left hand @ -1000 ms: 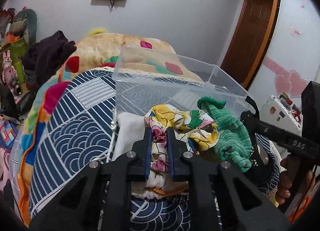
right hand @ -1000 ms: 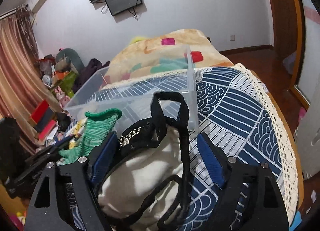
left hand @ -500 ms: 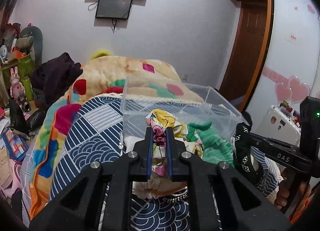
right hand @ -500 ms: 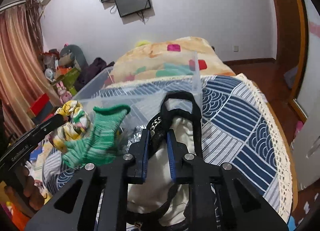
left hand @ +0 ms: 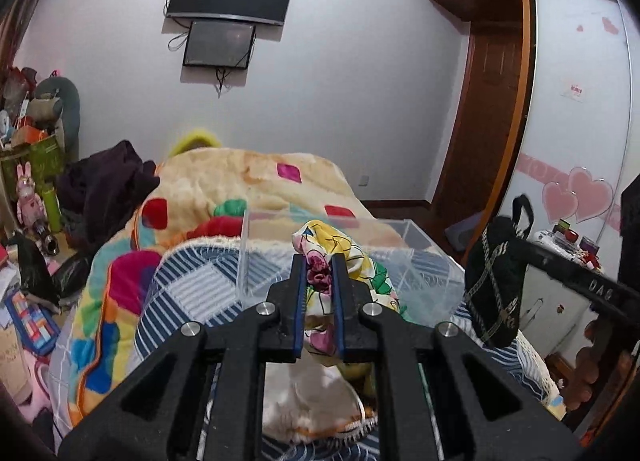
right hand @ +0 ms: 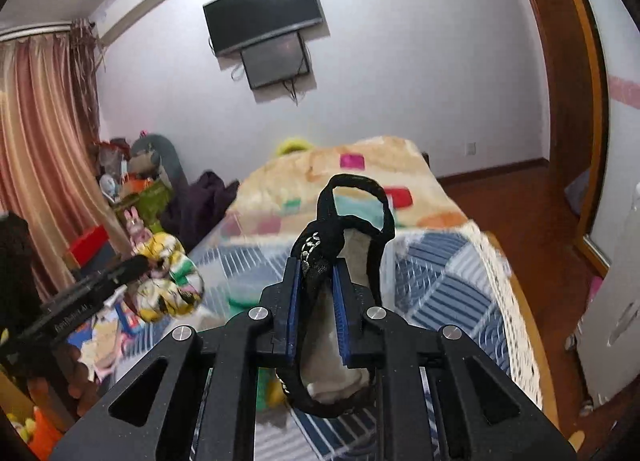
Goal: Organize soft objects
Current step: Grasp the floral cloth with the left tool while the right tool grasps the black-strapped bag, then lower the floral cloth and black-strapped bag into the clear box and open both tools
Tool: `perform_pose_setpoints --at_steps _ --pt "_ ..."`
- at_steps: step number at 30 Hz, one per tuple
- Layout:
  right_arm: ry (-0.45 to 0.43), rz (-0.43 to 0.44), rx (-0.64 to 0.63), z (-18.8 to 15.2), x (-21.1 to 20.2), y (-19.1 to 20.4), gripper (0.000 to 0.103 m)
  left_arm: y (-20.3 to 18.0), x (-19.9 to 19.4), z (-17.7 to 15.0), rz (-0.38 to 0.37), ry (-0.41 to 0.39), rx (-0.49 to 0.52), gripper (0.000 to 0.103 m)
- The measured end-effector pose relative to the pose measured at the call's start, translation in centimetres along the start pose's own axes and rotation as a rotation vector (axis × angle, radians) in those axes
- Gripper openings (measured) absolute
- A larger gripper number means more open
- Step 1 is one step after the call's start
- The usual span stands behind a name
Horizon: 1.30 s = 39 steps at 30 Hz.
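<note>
Floral cloth (left hand: 320,281) clamped in left tongs (left hand: 319,281) | right tongs (right hand: 318,281) clamped on black-strapped bag (right hand: 320,257)

White letters "DAS" stand on the black arm of the right gripper (left hand: 520,243), seen from the left wrist view. A white printed word runs along the arm of the left gripper (right hand: 154,261) in the right wrist view, too blurred to read. A small red-printed sticker (left hand: 576,91) on the wardrobe door (left hand: 576,133) is illegible.
</note>
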State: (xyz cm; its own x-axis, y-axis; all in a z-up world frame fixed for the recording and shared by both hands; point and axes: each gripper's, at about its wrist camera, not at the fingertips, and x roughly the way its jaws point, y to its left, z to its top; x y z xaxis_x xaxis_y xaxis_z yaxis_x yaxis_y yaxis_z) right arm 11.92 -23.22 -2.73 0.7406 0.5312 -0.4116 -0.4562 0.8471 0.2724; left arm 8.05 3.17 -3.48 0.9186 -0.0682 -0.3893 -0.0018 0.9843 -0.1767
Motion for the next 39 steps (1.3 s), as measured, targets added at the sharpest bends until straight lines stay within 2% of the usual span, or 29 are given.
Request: perform_pose_setpoints --at_steps 7,13,17,22,27,33,37,39 --pt "-0.063 -0.007 -0.071 2.9 2.0 1.6 0.014 0.6 3.3 2.2 -0.009 0.042 0.003 0.011" --pt "-0.049 -0.033 -0.115 3.9 5.2 2.3 0.014 1.3 6.5 3.3 0.015 0.091 0.017 0.011" --pt "0.011 -0.048 -0.139 3.7 7.8 2.3 0.014 2.0 9.3 3.3 -0.003 0.167 0.003 0.011" --pt "0.111 -0.079 -0.176 2.5 10.7 2.1 0.014 2.5 12.6 2.6 0.043 0.256 0.027 0.011" --pt "0.227 -0.066 -0.189 1.4 13.1 1.6 0.014 1.7 14.8 1.6 0.077 0.331 0.089 0.011" --pt "0.328 -0.034 -0.208 0.6 14.1 1.5 0.014 1.4 16.1 0.8 0.101 0.386 0.120 0.011" --pt "0.377 -0.018 -0.226 0.4 14.6 1.8 0.015 1.2 15.6 0.8 0.095 0.381 0.130 0.012" --pt "0.384 -0.015 -0.236 0.2 14.4 2.0 0.018 1.1 15.1 0.9 0.079 0.374 0.131 0.016"
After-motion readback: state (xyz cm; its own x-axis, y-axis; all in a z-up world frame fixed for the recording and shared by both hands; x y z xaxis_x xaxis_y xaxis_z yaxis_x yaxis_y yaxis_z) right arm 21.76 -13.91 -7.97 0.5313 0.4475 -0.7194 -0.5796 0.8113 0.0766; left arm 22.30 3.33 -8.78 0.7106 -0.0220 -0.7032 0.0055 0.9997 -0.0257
